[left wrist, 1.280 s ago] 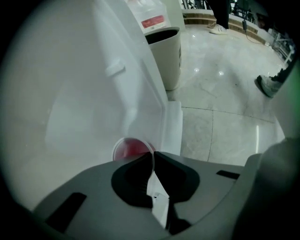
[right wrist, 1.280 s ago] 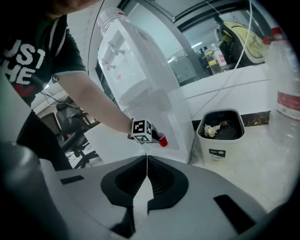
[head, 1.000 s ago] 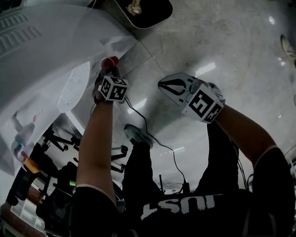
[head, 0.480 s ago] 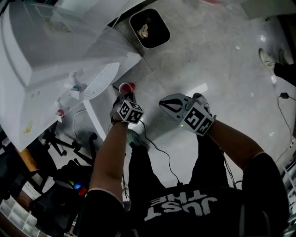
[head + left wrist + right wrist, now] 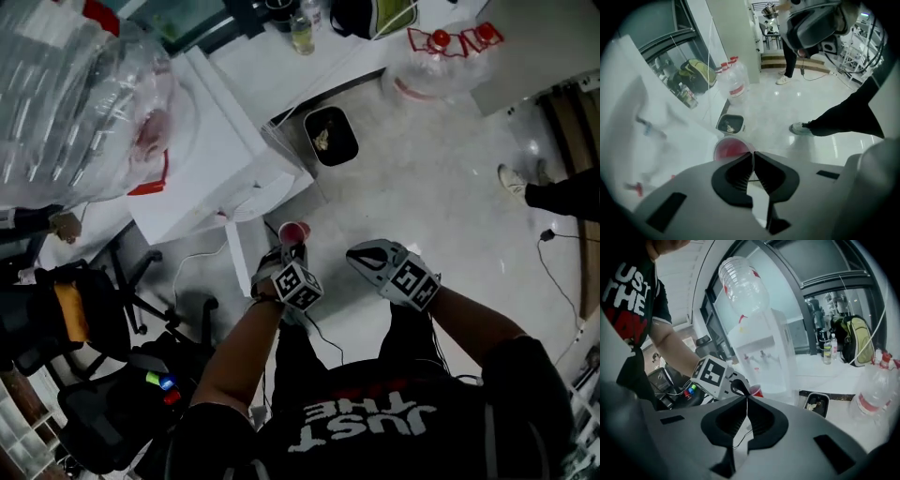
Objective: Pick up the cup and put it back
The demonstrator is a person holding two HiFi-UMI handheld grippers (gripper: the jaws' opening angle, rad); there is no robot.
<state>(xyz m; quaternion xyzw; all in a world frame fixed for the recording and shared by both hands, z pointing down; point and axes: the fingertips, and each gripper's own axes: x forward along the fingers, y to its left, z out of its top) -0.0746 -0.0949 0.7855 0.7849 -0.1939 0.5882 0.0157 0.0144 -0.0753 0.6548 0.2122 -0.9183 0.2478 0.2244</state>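
A red cup (image 5: 294, 231) hangs over the floor in front of the white water dispenser (image 5: 217, 159). My left gripper (image 5: 290, 247) is shut on the cup's rim. In the left gripper view the cup (image 5: 731, 150) sits just beyond the jaw tips, and that gripper (image 5: 752, 155) pinches its edge. My right gripper (image 5: 354, 254) hovers to the right of the cup, shut with nothing in it. The right gripper view shows its jaws (image 5: 746, 397) closed, with the left gripper's marker cube (image 5: 714, 376) and the cup (image 5: 756, 390) beyond them.
A large clear bottle (image 5: 84, 94) tops the dispenser. A black waste bin (image 5: 330, 137) stands on the floor beyond it, and plastic bottles (image 5: 441, 56) behind that. Another person's shoe (image 5: 514, 180) is at the right. Office chairs (image 5: 112, 375) crowd the left.
The head view has pulled back and up from the dispenser. Both grippers and the cup now sit lower in the frame, farther from the dispenser's front.
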